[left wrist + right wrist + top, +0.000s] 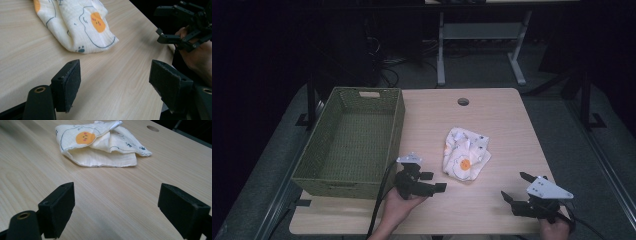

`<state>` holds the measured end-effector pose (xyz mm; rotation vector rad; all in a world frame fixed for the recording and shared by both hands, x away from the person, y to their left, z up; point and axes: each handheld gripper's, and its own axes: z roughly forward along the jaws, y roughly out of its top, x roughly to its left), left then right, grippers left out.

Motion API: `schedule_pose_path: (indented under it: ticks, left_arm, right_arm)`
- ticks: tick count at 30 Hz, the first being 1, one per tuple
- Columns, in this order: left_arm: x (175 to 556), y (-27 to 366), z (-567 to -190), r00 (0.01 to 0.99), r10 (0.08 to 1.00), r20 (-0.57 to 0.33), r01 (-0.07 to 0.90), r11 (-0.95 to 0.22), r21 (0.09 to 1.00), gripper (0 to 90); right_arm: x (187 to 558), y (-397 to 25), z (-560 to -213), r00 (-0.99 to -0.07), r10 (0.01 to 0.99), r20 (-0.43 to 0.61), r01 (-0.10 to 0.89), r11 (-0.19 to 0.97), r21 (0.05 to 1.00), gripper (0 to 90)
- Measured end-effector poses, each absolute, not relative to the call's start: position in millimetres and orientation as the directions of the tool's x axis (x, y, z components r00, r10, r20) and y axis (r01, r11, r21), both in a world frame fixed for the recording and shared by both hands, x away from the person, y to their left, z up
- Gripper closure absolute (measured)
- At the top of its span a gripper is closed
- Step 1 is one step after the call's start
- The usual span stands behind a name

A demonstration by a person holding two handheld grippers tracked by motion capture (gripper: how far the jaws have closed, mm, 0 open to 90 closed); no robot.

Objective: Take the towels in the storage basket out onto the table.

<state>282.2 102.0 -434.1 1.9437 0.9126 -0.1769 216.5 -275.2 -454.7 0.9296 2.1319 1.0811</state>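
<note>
A folded white cloth (465, 153) with orange and blue prints lies in the middle of the wooden table (492, 115). My left gripper (433, 182) is open near the front edge, just left of the cloth, with nothing between its jaws. My right gripper (516, 186) is open at the front right corner, apart from the cloth. In the left gripper view the cloth (75, 23) lies ahead of the gripper (115, 80), and the other gripper (185, 25) shows at the upper right. In the right gripper view the cloth (100, 143) lies beyond the open gripper (116, 207).
A green woven basket (317, 170) stands on the left part of the table, close beside my left gripper. A round cable hole (463, 101) sits near the table's far edge. Another table's white legs (441, 50) stand behind on the dark floor.
</note>
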Motion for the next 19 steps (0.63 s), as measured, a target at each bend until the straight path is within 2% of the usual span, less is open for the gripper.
schedule_pose_path:
  ticks: [19]
  left_arm:
    - [256,112,-437,0.73,0.525,-0.438,0.632,-0.274,0.725,24.5]
  right_arm:
    - [216,-271,-453,-0.613,0.77,-0.178,0.307,0.44,0.844,13.7]
